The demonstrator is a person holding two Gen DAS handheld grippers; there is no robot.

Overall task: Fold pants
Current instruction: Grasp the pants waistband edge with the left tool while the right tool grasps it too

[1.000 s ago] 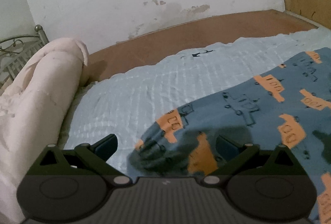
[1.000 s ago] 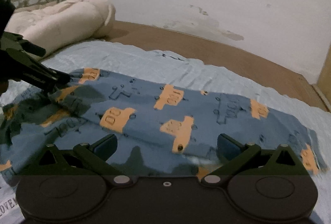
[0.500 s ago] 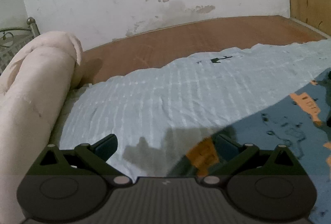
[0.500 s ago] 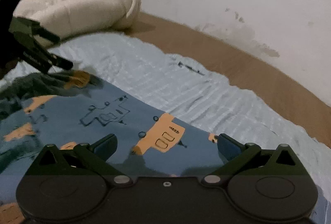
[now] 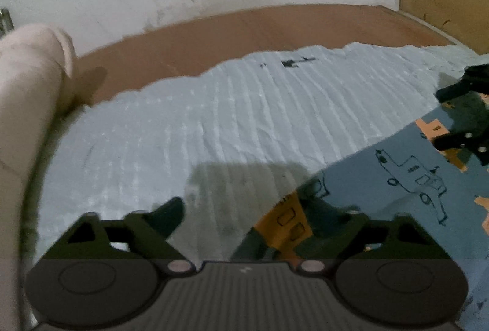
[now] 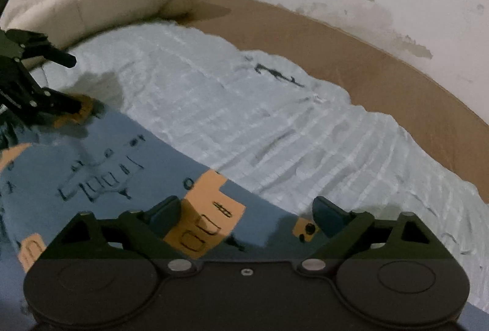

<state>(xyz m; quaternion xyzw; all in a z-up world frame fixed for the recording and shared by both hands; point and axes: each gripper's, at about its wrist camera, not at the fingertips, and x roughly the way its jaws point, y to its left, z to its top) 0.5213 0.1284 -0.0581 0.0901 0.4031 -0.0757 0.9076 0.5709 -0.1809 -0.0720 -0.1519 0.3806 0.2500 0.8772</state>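
Left view: the left claw (image 5: 253, 209) has lifted the pants (image 5: 397, 178) edge off the bed (image 5: 214, 117), fingers spread, grip uncertain. Right view: the right claw (image 6: 244, 215), likewise spread, carries its corner forward; the fold seems underway.

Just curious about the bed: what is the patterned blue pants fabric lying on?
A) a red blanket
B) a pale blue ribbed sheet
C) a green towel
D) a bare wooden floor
B: the pants, blue with orange vehicle prints, lie on a pale blue ribbed sheet spread over the brown bed board.
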